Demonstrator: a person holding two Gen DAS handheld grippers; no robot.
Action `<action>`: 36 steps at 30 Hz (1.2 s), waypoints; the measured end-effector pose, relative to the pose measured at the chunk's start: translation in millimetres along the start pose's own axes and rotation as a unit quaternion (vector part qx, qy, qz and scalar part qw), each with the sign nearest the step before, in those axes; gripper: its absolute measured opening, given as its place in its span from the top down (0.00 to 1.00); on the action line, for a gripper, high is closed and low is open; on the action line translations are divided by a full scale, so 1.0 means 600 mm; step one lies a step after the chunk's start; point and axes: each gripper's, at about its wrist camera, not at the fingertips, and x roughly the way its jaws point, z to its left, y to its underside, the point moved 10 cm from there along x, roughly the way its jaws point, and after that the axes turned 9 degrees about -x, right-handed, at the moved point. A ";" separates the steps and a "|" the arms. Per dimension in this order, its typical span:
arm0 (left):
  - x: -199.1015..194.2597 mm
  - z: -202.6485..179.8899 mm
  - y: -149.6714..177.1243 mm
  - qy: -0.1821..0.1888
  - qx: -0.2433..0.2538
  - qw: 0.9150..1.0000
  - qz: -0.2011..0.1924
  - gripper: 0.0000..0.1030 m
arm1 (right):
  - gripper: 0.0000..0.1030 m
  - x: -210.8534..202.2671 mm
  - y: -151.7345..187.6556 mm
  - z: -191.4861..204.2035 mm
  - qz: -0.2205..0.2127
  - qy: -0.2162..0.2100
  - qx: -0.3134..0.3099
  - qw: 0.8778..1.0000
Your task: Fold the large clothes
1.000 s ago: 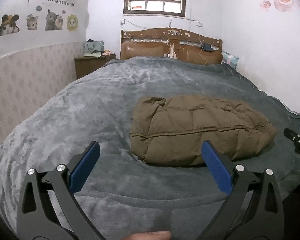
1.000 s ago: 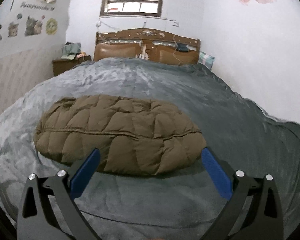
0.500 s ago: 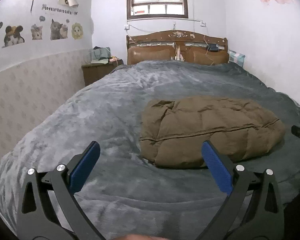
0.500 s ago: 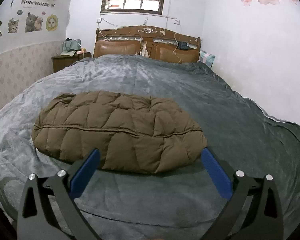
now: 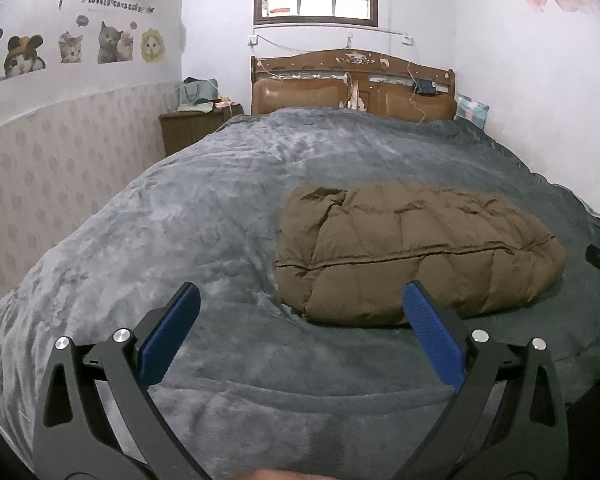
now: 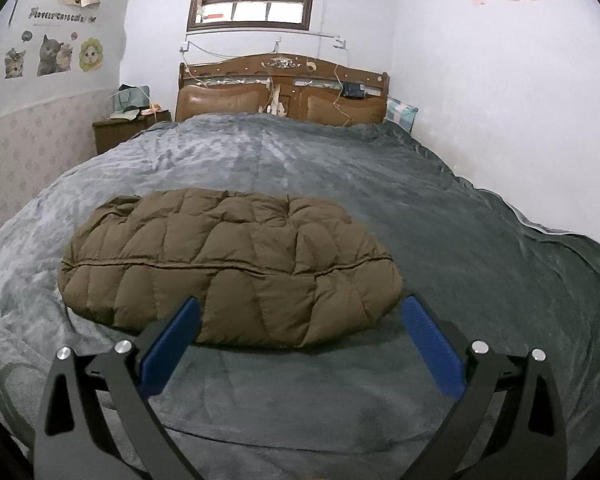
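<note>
A brown quilted jacket [image 6: 230,264] lies folded into a bundle on the grey blanket [image 6: 440,208], its long axis running across the bed, parallel to the headboard [image 6: 282,88]. The left gripper [image 5: 300,300] and right gripper [image 6: 298,312] hover short of it, jaws wide apart, holding nothing.

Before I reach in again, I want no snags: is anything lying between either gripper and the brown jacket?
Nothing visible: only bare grey blanket separates the open right gripper and open left gripper from the brown jacket.
</note>
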 end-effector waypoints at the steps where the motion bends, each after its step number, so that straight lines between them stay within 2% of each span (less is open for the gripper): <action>1: 0.000 -0.001 0.000 0.000 0.000 1.000 0.001 0.03 | 0.02 0.000 0.000 0.000 0.001 0.000 0.001 1.000; 5: 0.004 -0.004 0.005 0.006 0.001 1.000 0.010 0.03 | 0.02 0.000 0.000 -0.004 0.002 0.001 0.004 1.000; 36: 0.006 -0.005 0.007 -0.002 0.018 1.000 0.007 0.03 | 0.02 0.004 0.003 -0.014 0.005 0.000 0.007 1.000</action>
